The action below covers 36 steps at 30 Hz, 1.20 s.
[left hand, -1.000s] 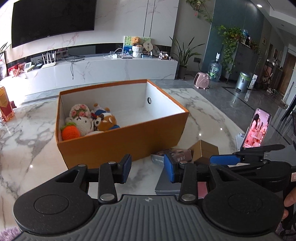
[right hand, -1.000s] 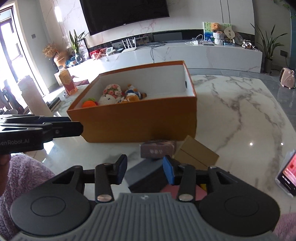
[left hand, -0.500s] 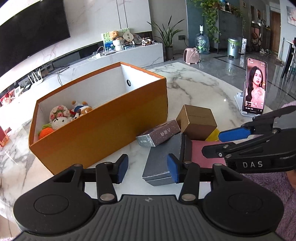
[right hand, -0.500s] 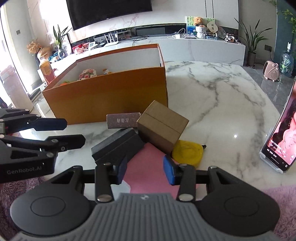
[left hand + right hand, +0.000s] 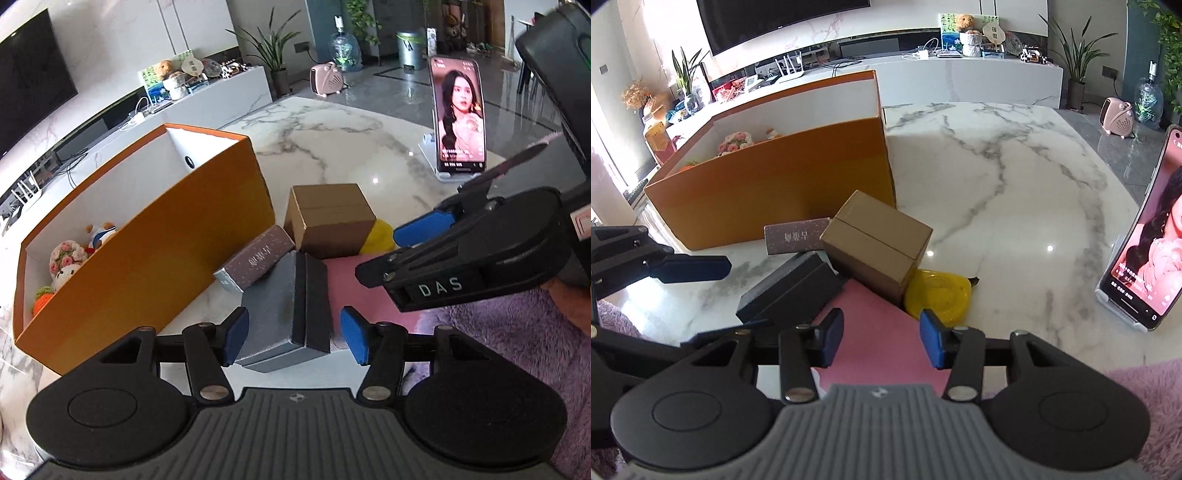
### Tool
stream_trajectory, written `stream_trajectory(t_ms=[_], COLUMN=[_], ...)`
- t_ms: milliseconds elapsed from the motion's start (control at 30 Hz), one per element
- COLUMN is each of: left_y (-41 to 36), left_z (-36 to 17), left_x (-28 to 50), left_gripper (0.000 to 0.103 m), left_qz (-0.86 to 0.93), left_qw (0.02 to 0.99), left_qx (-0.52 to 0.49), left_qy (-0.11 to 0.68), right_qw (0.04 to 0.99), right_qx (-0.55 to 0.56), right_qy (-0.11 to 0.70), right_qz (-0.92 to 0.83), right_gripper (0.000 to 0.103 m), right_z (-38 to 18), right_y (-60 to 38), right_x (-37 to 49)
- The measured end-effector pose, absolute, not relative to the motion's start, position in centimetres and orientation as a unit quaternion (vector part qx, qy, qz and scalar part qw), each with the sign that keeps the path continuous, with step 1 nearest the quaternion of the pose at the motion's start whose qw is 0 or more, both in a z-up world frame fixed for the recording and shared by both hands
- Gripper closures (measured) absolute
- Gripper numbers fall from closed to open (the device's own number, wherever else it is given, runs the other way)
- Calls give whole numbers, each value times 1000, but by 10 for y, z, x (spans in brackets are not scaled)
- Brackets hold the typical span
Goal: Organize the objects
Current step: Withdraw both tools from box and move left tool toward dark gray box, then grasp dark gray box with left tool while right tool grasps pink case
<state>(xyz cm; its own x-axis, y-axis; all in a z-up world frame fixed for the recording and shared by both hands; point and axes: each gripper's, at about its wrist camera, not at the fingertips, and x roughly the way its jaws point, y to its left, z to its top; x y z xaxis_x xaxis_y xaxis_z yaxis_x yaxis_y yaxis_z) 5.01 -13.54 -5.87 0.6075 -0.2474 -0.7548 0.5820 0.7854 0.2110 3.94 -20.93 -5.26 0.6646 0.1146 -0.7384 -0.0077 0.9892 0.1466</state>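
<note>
A dark grey box [image 5: 284, 314] lies on the marble table [image 5: 332, 147], between the fingers of my left gripper [image 5: 295, 339]. Its jaws are opening and the right pad stands clear of the box. My right gripper [image 5: 882, 341] hangs open just above a flat pink sheet [image 5: 871, 325], with nothing held. Behind these sit a brown cardboard box [image 5: 328, 218], a small mauve box [image 5: 258, 258] and a yellow round thing [image 5: 938, 295]. The orange box [image 5: 155, 251] holds plush toys [image 5: 70, 262] at its left end. Each gripper shows in the other's view: right gripper [image 5: 395, 254], left gripper [image 5: 713, 299].
A phone [image 5: 458, 114] stands lit on a stand at the right of the table. Purple fluffy sleeves [image 5: 498, 332] show at the frame edges. Bare marble lies between the small boxes and the phone. A TV unit and plants stand far behind.
My left gripper has swung right and down, rolled, and widened around the grey box. My right gripper has sunk toward the pink sheet. The small boxes now look much closer.
</note>
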Motion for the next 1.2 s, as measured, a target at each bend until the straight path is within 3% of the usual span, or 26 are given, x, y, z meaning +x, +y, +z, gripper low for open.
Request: stream_trajectory(t_ms=[233,267,300,400,633,933,1200], left_y=[-147,-147,-148,-148,-130,-83,-67], left_z=[-73,-75,-76,-78,-66,-52,-52], left_x=[53,54,54,51,53,57,56], left_gripper=[39,41,49,51,55,56,56], left_qz=[-228,-226,-223,-220,-219,-214,-190], left_qw=[851,850,848,848,860,858,858], left_qx=[271,275,279,288,225,63,37], left_qy=[387,389,390,386,402,464,475], right_qw=[904,903,902,901,898,889,883], right_qx=[64,65,66,66,50,-8,-79], right_qy=[421,423,424,427,434,452,456], right_qz=[37,37,37,37,48,76,79], right_gripper=[54,54,54,54,53,35,22], right_z=[-60,-61,-62,-63,-63,-66,-75], right_y=[-209,-209,-210,-209,-203,-184,-164], right_x=[42,42,42,42,40,39,39])
